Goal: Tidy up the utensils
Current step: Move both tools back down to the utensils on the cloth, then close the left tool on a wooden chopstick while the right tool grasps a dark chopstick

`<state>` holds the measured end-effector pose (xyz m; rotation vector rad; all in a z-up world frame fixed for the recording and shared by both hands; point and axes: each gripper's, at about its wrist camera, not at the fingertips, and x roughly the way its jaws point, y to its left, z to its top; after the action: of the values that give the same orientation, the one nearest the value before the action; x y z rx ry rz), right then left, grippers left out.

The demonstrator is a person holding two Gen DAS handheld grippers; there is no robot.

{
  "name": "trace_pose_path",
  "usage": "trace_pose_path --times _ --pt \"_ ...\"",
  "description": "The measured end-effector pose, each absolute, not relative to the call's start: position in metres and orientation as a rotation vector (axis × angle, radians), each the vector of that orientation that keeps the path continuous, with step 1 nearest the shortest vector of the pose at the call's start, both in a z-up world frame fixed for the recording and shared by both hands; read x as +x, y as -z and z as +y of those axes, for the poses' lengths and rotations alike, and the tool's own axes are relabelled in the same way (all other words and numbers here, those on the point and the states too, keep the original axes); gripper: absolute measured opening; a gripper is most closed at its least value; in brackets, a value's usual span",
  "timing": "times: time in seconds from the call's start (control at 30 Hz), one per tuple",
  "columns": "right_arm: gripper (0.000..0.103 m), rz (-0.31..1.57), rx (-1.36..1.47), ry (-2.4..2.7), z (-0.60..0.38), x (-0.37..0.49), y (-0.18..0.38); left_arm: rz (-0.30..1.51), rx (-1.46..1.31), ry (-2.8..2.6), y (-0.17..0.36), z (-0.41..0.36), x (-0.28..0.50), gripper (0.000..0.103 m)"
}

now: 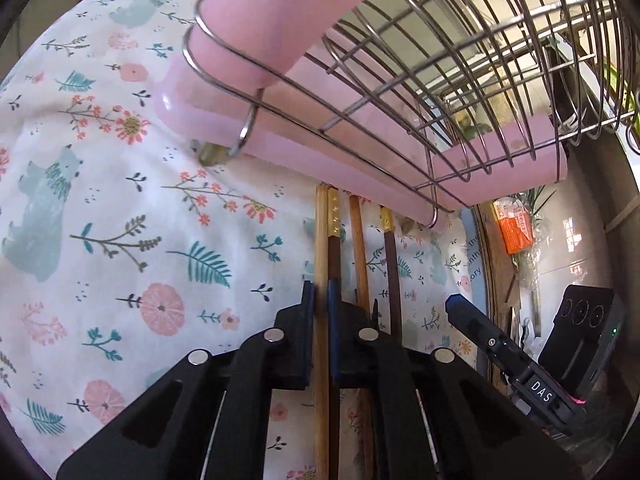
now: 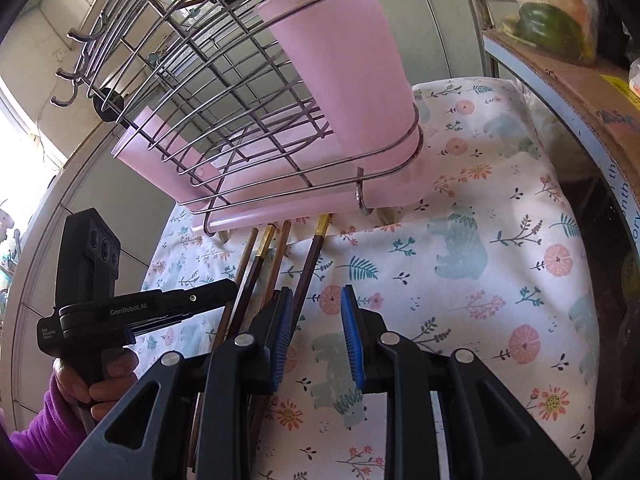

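Clamping a pale bamboo chopstick, the left gripper has its jaws drawn narrow around the stick, which runs straight ahead between the blue pads toward the wire utensil rack. A dark chopstick with a gold band lies touching it on the rack-facing run; from the left wrist view it cannot be told whether the jaws pinch this one too. Two more chopsticks, one reddish-brown and one dark with a gold tip, lie just beside them, all four pointing at the rack's foot. The right gripper hangs with its jaws apart and nothing between the ribbed blue pads, near the chopsticks and over the floral tablecloth. The rack stands on that cloth, its steel wires wrapped around a pink drip tray and a pink plastic cup seated at one end. Beyond the rack, a cardboard box holds a green pepper.
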<state>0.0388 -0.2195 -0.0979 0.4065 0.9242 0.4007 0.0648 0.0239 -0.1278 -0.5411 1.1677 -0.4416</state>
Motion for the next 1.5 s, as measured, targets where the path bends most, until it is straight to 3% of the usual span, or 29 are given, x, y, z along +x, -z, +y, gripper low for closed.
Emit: trace_pose_path --times 0.57,0.63,0.7,0.9,1.5 --pt "0.024 1.12 0.479 -0.418 -0.187 0.081 0.129 1.135 -0.386 0.259 0.114 0.039 0.05 0.006" --pt "0.02 1.144 0.475 -0.409 -0.183 0.084 0.135 1.141 -0.375 0.252 0.113 0.037 0.053 0.006" --pt "0.01 1.151 0.457 -0.418 -0.183 0.084 0.135 1.15 -0.366 0.252 0.112 0.037 0.055 0.006" --pt "0.006 1.2 0.375 -0.432 -0.187 0.081 0.127 1.166 -0.342 0.249 0.11 0.037 0.058 0.006" --pt "0.014 1.24 0.335 -0.419 -0.198 0.084 0.114 1.23 -0.266 0.248 0.112 0.025 0.068 0.007"
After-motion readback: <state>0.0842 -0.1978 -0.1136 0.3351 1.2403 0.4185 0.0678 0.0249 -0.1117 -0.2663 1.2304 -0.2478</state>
